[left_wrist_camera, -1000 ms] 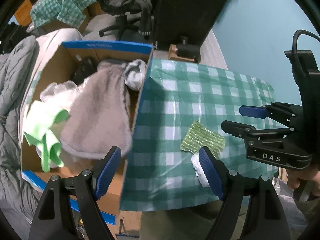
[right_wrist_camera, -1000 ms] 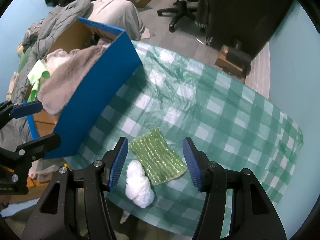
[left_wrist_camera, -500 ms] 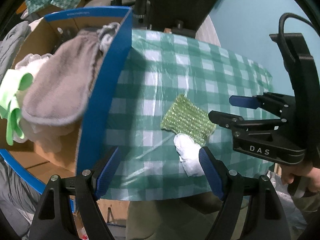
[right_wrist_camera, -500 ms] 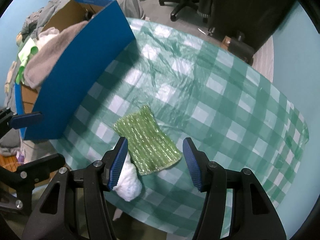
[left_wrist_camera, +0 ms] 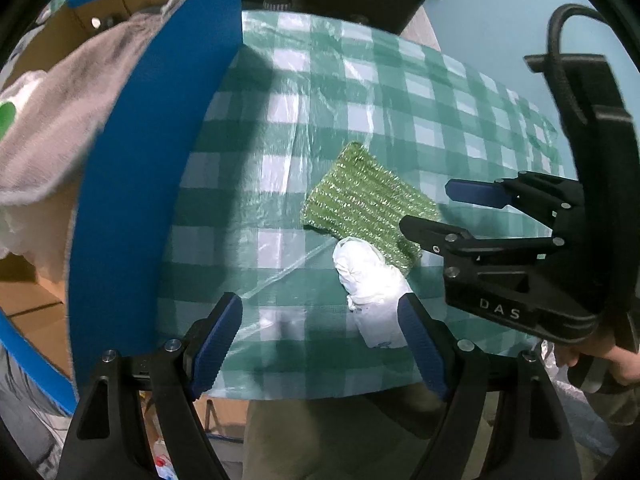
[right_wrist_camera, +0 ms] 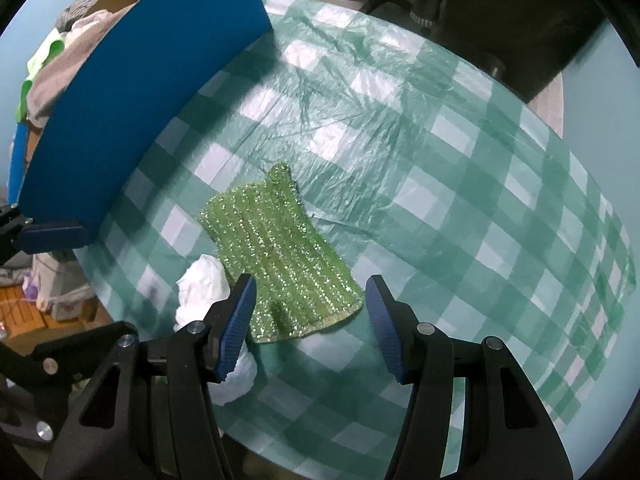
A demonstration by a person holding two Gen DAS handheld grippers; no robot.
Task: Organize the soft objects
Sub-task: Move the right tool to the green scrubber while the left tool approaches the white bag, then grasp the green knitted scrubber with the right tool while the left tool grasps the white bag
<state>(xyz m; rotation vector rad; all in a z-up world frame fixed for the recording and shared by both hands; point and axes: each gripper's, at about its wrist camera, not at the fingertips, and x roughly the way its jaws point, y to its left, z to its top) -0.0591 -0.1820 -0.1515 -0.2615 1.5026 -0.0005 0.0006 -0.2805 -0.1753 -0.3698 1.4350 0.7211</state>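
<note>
- The left gripper [left_wrist_camera: 320,340] has its jaws spread wide and nothing is between the pads; the white wad [left_wrist_camera: 370,288] lies just inside its right finger, in the lower middle of the left wrist view.
- The right gripper [right_wrist_camera: 308,320] also has its jaws spread and empty, above the near edge of the sparkly green cloth [right_wrist_camera: 276,256], in the lower centre of the right wrist view.
- The cloth lies flat on the checked tablecloth [right_wrist_camera: 460,200] and touches the wad (one corner seems to overlap it).
- To do this step well, I would bring each gripper straight down, centre the wad between the left pads, and pinch only the cloth's edge, not the thin plastic cover.
- The blue box [left_wrist_camera: 132,184] with towels, at the left of the frame, is probably the goal.
</note>
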